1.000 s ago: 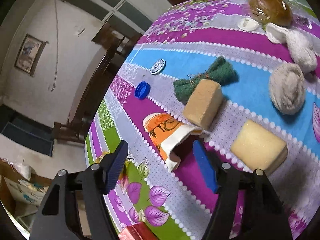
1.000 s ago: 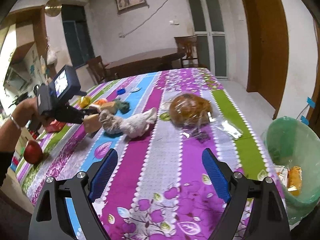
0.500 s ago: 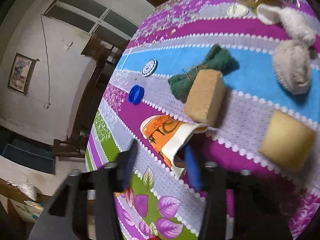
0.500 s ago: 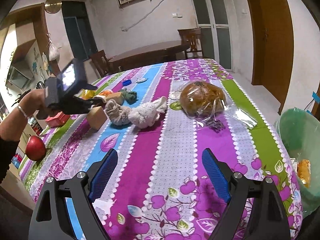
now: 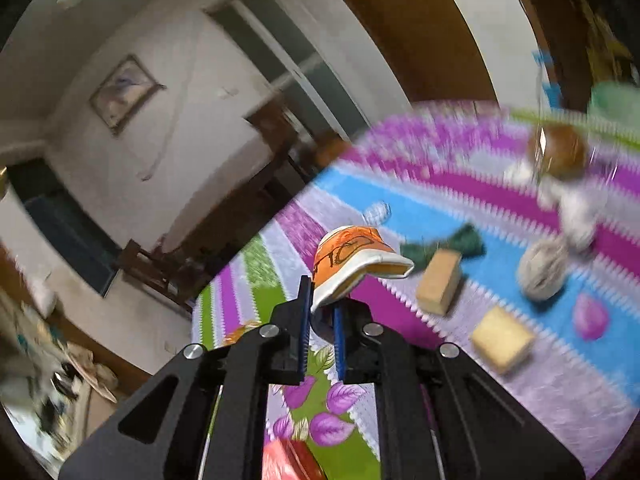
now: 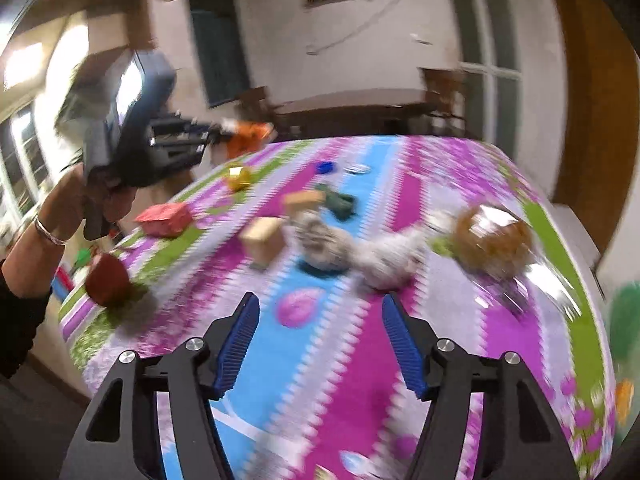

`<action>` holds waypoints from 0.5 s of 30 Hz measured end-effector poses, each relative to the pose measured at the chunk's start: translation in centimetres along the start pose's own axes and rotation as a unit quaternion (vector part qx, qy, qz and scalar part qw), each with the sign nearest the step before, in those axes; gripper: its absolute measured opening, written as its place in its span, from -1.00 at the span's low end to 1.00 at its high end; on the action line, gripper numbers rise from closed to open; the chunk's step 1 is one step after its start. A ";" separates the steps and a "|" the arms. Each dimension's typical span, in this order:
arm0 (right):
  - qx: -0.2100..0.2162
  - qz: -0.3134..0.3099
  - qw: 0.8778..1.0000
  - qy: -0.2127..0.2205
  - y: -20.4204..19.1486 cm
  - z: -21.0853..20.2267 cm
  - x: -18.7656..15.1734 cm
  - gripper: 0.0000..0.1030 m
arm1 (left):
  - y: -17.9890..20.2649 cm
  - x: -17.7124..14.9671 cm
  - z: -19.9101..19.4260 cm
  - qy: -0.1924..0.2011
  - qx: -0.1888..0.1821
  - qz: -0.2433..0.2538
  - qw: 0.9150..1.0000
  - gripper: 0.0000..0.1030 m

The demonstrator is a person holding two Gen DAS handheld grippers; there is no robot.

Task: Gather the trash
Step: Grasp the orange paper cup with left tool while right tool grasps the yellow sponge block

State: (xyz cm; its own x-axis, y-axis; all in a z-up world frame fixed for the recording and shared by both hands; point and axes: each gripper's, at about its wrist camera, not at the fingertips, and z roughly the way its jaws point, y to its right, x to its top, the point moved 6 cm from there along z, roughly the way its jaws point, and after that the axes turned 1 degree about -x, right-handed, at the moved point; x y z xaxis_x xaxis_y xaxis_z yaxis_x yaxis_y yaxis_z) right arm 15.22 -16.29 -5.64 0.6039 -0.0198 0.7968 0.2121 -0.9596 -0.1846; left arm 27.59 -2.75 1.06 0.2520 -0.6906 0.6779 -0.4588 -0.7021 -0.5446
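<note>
Item: crushed orange paper cup [image 5: 352, 258], pinched by its white rim between the narrowed fingers of your left gripper [image 5: 322, 330], held clear above the striped tablecloth [image 5: 520, 392]. Your right gripper [image 6: 320, 344]: fingers spread wide, holding nothing, over the cloth. Green bin [image 6: 624, 320] at table's right edge.

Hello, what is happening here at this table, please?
A person is clearing trash from a table with a striped flower cloth, holding a gripper in each hand. The left gripper is shut on a crushed orange paper cup and holds it above the cloth. The right gripper is open and holds nothing. Sponges, cloths and a wrapped bun lie on the table.
</note>
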 end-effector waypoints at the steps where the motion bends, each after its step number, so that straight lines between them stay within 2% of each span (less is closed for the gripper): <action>1: 0.009 -0.010 1.000 -0.002 -0.9 0.5 0.5 0.25 | -0.6 0.1 -1.7 0.011 0.014 -0.023 1.000 -0.83; 4: 0.046 -0.029 0.998 -0.017 -3.6 2.6 1.8 0.20 | -2.3 -0.2 -5.0 0.009 0.071 -0.100 0.992 -0.83; 6: 0.059 -0.030 0.997 -0.037 -5.0 4.9 2.5 0.20 | -3.1 -0.8 -7.6 0.017 0.111 -0.146 0.983 -0.83; 9: 0.059 -0.020 0.995 -0.078 -6.4 9.1 3.2 0.20 | -3.7 -1.8 -10.5 0.031 0.110 -0.212 0.971 -0.83; 11: 0.044 -0.032 0.994 -0.098 -7.3 11.3 3.3 0.20 | -3.6 -2.3 -11.7 0.036 0.110 -0.234 0.965 -0.83; 13: 0.018 -0.026 0.993 -0.110 -7.3 13.7 3.7 0.13 | -3.3 -2.8 -12.5 0.040 0.126 -0.234 0.963 -0.83; 14: 0.015 -0.021 0.993 -0.117 -7.2 14.5 3.7 0.01 | -3.0 -3.0 -12.7 0.041 0.123 -0.235 0.963 -0.83; 15: 0.000 -0.016 0.992 -0.123 -7.1 15.6 3.8 -0.02 | -2.8 -3.1 -12.8 0.041 0.120 -0.238 0.963 -0.83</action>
State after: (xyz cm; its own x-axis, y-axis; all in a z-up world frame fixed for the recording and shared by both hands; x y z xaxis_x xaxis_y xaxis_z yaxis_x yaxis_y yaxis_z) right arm 28.00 -5.20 -10.28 0.7663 0.0806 0.6375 0.2352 -0.9584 -0.1616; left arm 17.22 3.52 6.80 0.3122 -0.2718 0.9103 -0.0961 -0.9623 -0.2543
